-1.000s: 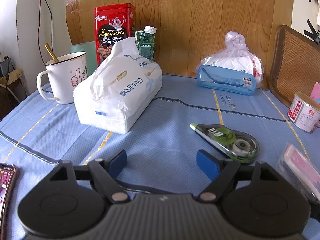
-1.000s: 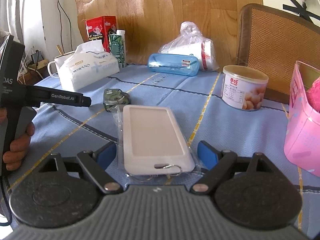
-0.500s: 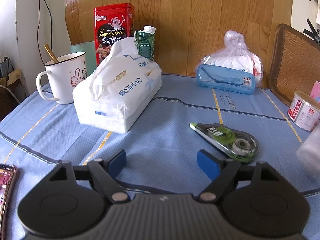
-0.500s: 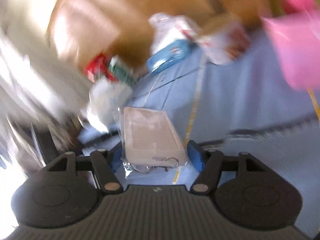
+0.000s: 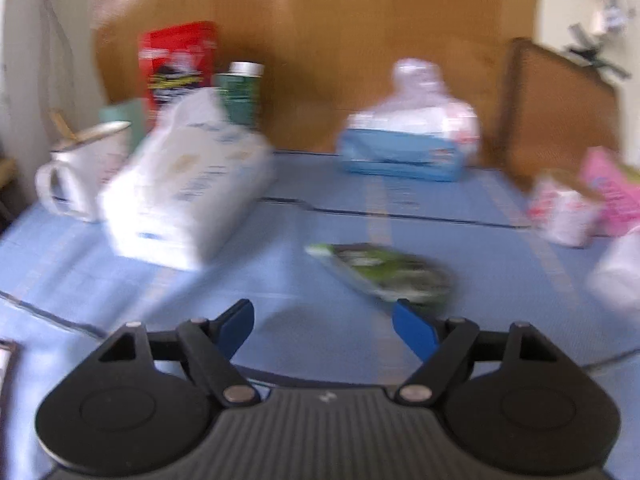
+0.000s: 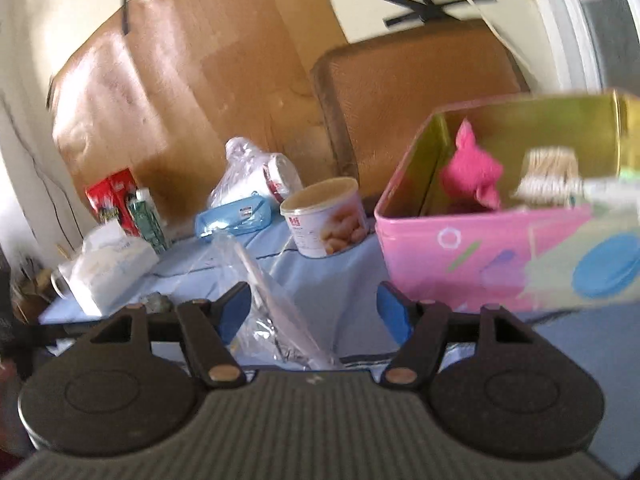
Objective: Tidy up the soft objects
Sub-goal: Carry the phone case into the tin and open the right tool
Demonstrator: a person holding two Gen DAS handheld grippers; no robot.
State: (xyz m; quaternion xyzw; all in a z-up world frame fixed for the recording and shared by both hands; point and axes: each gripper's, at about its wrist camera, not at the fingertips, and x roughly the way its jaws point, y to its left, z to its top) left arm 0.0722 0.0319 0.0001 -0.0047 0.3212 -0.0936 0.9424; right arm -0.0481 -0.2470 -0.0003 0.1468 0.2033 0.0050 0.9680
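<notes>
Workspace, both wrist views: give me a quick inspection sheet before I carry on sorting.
Surface: blue tablecloth, crowded.
Job's things: bagged white case tilted on edge between the fingers of the right tool; pink box open, pink plush inside.
Clutter: tissue pack, mug, correction tape, blue case, can.
Tools: left tool open, empty; right tool jaws opening, right pad clear of the case.
Cables: white cable on the wall.
Surroundings: brown board, chair back.

Right gripper (image 6: 314,306), jaws opening, a bagged case (image 6: 272,300) tilted between them; pink tin (image 6: 480,248) at two o'clock.
</notes>
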